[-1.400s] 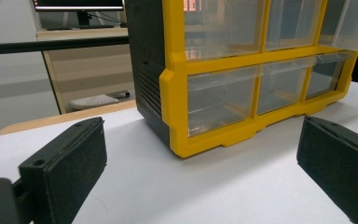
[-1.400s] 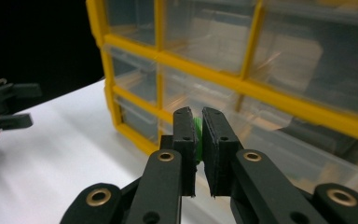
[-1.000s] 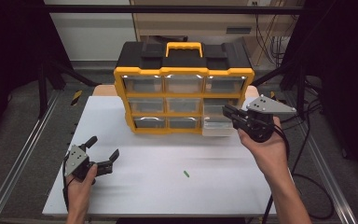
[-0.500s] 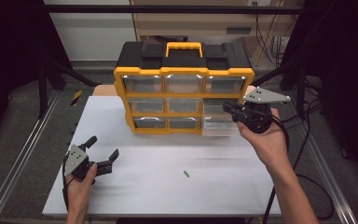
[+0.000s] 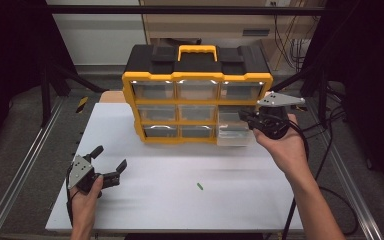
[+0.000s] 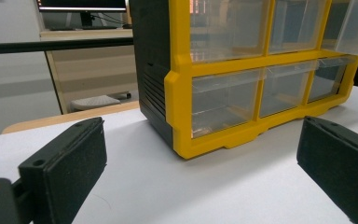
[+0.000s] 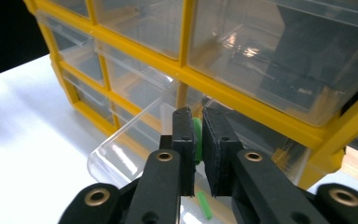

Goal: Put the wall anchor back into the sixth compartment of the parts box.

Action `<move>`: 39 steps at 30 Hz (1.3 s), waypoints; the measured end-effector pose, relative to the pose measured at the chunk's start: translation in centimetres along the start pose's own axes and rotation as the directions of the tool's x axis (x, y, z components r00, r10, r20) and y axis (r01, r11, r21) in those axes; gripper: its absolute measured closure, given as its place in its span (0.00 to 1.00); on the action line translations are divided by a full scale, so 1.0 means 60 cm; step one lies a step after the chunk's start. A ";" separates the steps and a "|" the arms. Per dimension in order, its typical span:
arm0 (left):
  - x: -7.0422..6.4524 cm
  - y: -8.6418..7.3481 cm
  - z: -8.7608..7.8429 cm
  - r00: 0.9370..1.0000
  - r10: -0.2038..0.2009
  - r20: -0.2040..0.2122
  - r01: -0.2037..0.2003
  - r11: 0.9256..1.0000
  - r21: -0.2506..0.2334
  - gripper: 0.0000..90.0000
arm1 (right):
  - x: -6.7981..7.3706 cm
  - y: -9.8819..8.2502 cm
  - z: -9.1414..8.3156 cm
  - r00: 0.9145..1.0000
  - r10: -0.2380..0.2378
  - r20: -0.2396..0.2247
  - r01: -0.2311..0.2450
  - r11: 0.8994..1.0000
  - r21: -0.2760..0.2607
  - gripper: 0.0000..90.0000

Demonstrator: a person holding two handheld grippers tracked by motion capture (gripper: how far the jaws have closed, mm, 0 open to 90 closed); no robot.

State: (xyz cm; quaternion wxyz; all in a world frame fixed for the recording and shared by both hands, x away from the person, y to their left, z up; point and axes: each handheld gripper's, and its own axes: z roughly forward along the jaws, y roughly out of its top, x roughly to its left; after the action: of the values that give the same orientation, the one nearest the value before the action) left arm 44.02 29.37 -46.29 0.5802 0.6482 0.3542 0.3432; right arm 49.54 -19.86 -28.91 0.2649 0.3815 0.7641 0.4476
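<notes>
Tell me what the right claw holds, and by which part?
The right claw pinches a small green piece over the open clear drawer; which part it grips cannot be told.

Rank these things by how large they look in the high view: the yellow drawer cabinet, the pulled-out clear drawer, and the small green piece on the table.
1. yellow drawer cabinet, by far the largest.
2. pulled-out clear drawer, at the cabinet's lower right.
3. small green piece, tiny on the white table, although nearer the camera.

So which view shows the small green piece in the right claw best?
The right gripper view: the green piece sits pinched between the right claw, above the pulled-out clear drawer. In the high view, the claw hides it. The left gripper view looks at the organizer's front.
</notes>
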 end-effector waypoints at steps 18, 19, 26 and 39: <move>0.004 0.001 -0.005 1.000 -0.004 -0.009 0.004 1.000 -0.008 0.01 | 0.021 -0.004 -0.030 0.997 0.041 0.071 -0.029 0.987 -0.157 0.09; 0.004 0.001 -0.005 1.000 -0.004 -0.008 0.004 1.000 -0.009 0.01 | 0.022 -0.006 -0.033 0.997 0.041 0.069 -0.029 0.986 -0.164 0.07; 0.002 0.001 -0.003 1.000 0.000 -0.007 0.000 1.000 -0.007 0.01 | 0.030 -0.032 -0.062 0.998 0.036 0.053 -0.025 0.981 -0.194 0.05; -0.001 0.001 -0.002 1.000 0.007 -0.006 -0.007 1.000 -0.003 0.01 | 0.047 -0.102 -0.072 0.998 0.064 0.027 -0.059 0.984 -0.169 0.05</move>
State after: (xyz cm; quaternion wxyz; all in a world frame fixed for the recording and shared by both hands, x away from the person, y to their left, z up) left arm 43.88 29.39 -46.22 0.5787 0.6477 0.3531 0.3477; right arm 42.59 -21.52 -32.53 0.2944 0.3884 0.7072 0.5122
